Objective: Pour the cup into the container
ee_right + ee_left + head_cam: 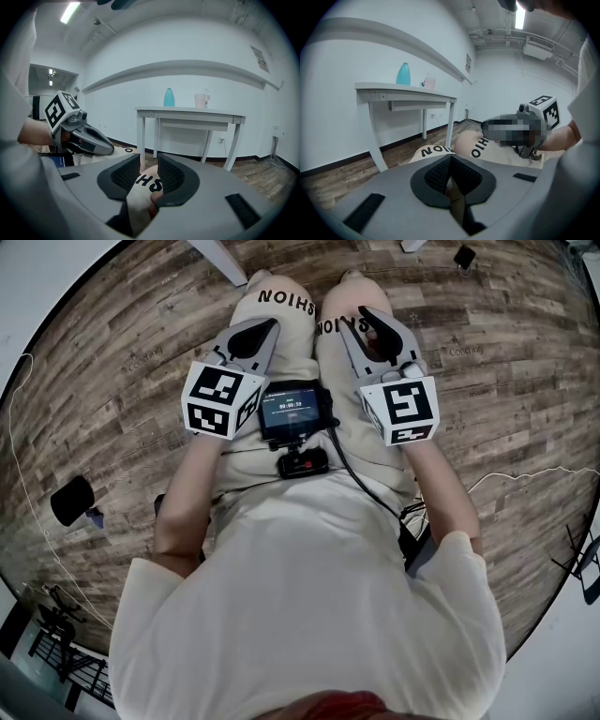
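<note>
Shorts [281,329] print "SHION"; cup [200,100] on table [225,114]

Two grippers in your hands, left gripper [265,329] and right gripper [367,320], one white surface [187,110] ahead of you, one teal bottle [169,97], one pink cup [200,100], one small camera [296,412] at your chest.

The left gripper [255,334] and the right gripper [375,329] are grey with black ribbed pads [123,176]; their cubes [222,397] bear black-and-white square markers. The trousers [281,324] are beige with black lettering, the floor [112,381] brown wood-grain, the table [187,112] white, the bottle [168,97] teal, the cup [200,100] pale pink.
</note>
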The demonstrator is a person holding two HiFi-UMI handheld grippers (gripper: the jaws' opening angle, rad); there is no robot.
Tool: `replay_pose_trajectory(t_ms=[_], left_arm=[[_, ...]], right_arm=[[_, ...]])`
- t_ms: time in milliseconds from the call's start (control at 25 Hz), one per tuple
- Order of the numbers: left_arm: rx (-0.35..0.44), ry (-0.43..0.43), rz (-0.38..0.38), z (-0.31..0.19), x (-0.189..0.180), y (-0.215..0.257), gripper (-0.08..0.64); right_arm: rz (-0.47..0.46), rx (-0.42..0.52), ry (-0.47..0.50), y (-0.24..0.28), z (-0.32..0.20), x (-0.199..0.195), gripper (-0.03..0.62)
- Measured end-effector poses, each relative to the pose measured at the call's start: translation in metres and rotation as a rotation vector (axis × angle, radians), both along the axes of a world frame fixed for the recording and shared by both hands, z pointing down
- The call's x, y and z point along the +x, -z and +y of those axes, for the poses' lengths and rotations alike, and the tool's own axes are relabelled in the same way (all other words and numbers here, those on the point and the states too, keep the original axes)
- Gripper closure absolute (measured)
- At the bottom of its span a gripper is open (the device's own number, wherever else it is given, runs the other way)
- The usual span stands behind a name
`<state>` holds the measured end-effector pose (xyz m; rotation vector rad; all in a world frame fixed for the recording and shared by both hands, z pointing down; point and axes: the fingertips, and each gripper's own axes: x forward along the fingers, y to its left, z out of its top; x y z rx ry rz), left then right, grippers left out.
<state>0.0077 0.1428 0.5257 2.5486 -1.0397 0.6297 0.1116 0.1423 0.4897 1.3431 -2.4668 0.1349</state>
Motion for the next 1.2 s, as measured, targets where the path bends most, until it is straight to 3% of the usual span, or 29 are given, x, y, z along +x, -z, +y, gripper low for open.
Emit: replay_pose_trajectory(t_ms=[520,720,1200], left_arm=[[-0.001,0.001,0.001,-0.0016,-0.0008,0.0008,0.549],[0.000,0.000,0.000,-0.0001,-0.0008,0.0014,0.549],[0.006,-0.003,-0.010,0.0002,-0.0007,0.0023,0.549]], right_arm=[[0.014,0.004,-0.019,0.0008,-0.0024,0.0015,0.491],[0.020,0.007,-0.045,0.0011,-0.0020,0.0056,0.569],[0.010,0.005,-0.054,0.0018,-0.0029,0.0073,0.595]])
